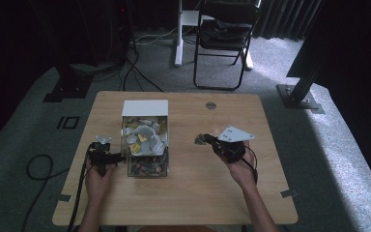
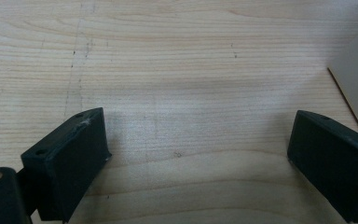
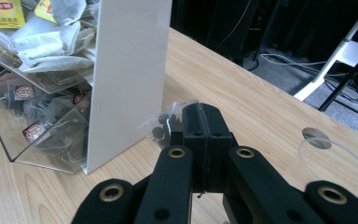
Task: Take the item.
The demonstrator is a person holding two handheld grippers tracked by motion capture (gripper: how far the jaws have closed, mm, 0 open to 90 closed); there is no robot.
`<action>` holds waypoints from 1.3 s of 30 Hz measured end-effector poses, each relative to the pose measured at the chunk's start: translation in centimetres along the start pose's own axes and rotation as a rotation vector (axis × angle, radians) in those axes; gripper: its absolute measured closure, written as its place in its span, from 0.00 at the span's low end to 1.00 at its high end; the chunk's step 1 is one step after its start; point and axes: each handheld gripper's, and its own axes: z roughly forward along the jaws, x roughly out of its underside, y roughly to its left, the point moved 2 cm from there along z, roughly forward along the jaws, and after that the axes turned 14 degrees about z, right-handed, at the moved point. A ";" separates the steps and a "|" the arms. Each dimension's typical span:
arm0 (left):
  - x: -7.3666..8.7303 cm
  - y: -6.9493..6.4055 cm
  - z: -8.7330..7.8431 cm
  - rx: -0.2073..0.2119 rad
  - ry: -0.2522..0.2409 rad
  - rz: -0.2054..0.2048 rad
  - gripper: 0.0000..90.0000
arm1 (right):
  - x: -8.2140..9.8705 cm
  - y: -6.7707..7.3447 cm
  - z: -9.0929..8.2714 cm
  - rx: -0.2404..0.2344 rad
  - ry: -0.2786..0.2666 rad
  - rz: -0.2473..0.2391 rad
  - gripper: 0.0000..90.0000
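Near the left edge of the light wooden table (image 1: 198, 193), the person's left hand (image 1: 98, 178) reaches forward, holding the left gripper (image 1: 107, 157) low; its jaws stand wide apart over bare wood with nothing between them. Just beside it stands the clear plastic box of tea bags (image 1: 145, 145) with a white back panel. Toward the right edge, the right hand (image 1: 241, 171) angles inward, its right gripper (image 3: 193, 122) clamped tight on a small clear packet of dark tea (image 3: 163, 125).

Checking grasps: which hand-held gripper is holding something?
The right hand-held gripper, shut on a small clear tea bag packet; the left hand-held gripper is open.
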 end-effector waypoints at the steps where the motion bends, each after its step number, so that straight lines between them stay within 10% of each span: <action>1: 0.0 0.0 0.0 -0.001 -0.001 0.000 0.06 | 0.0 0.0 0.0 0.000 0.000 0.000 1.00; 39: 0.0 0.0 0.0 0.000 0.000 0.000 0.06 | -0.9 -4.0 0.1 0.083 0.000 0.061 1.00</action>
